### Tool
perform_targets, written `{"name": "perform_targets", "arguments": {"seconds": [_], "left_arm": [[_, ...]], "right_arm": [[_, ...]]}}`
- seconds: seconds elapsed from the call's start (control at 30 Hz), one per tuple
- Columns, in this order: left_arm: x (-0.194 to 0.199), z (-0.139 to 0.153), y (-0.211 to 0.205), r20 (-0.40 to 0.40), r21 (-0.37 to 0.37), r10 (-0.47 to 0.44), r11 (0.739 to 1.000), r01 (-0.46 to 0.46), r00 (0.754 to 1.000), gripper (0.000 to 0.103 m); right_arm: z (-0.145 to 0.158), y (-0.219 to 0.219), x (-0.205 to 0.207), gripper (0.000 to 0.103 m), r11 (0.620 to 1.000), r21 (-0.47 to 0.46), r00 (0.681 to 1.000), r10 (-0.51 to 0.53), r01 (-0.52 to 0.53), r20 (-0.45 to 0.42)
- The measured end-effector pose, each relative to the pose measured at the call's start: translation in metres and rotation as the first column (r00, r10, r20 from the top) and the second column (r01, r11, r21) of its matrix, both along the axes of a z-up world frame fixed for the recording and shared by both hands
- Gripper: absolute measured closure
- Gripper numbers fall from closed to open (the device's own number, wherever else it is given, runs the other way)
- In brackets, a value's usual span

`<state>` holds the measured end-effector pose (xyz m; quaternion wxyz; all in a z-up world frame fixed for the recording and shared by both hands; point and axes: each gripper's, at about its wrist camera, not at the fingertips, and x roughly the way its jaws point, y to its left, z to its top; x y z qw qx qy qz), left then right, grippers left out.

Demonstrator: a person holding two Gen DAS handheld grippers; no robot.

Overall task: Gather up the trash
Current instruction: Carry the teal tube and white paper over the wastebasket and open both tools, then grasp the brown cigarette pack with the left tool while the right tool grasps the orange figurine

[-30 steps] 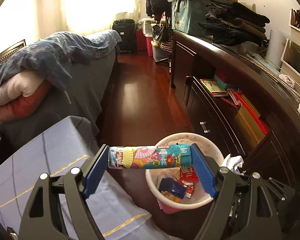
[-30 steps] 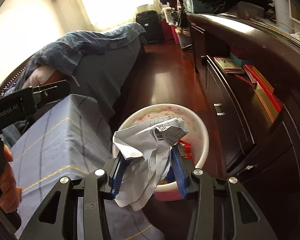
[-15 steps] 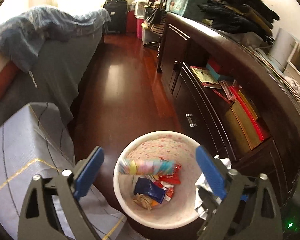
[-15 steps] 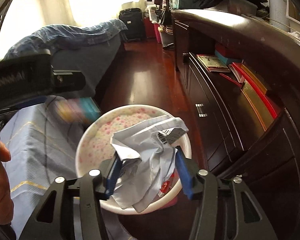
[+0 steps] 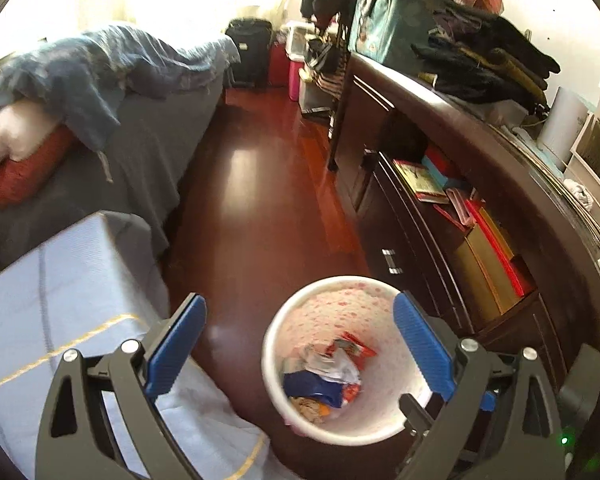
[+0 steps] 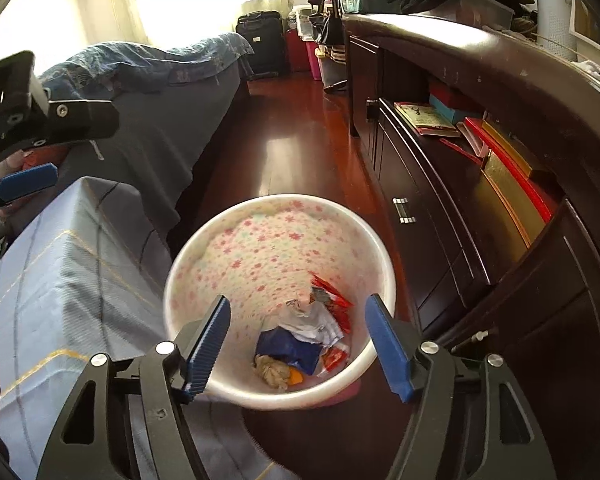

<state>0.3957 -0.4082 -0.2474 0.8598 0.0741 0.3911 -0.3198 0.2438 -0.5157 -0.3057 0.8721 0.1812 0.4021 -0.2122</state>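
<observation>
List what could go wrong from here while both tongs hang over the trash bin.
1. The right tongs sit low over the flowered trash bin, jaws opening with nothing between them; dipping further could knock the rim and tip it.
2. The bin stands tight between the blue-covered box and the dark cabinet, so the left tongs, open and empty, could snag the cover when pulling away.
3. The crumpled paper rides on top and might spill if the bin is bumped.

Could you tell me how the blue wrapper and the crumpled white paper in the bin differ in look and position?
The blue wrapper is dark and glossy, while the crumpled white paper is pale, matte and creased. The wrapper lies nearer the camera in the right wrist view; the paper sits behind it, against the red wrappers. Both rest at the bottom of the flower-patterned bin, apart from either gripper's jaws.
</observation>
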Motion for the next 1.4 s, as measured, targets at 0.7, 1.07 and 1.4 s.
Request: {"name": "perform_targets", "arguments": {"seconds": [0.7, 1.07, 1.4], "left_arm": [[-0.043, 0.035, 0.232, 0.096, 0.046, 0.408, 0.909, -0.413, 0.908, 0.005], [-0.060, 0.002, 0.387, 0.028, 0.108, 0.759, 0.645, -0.757, 0.651, 0.004], [-0.045, -0.049, 0.425, -0.160, 0.122, 0.794, 0.606, -0.786, 0.587, 0.004]], "right_arm": [[0.058, 0.178, -0.005, 0.015, 0.914, -0.002, 0.912, 0.404, -0.405, 0.072], [0.058, 0.273, -0.005, 0.015, 0.803, -0.014, 0.801, 0.596, -0.596, 0.056], [0.040, 0.330, 0.005, 0.015, 0.729, -0.041, 0.730, 0.683, -0.683, -0.024]]}}
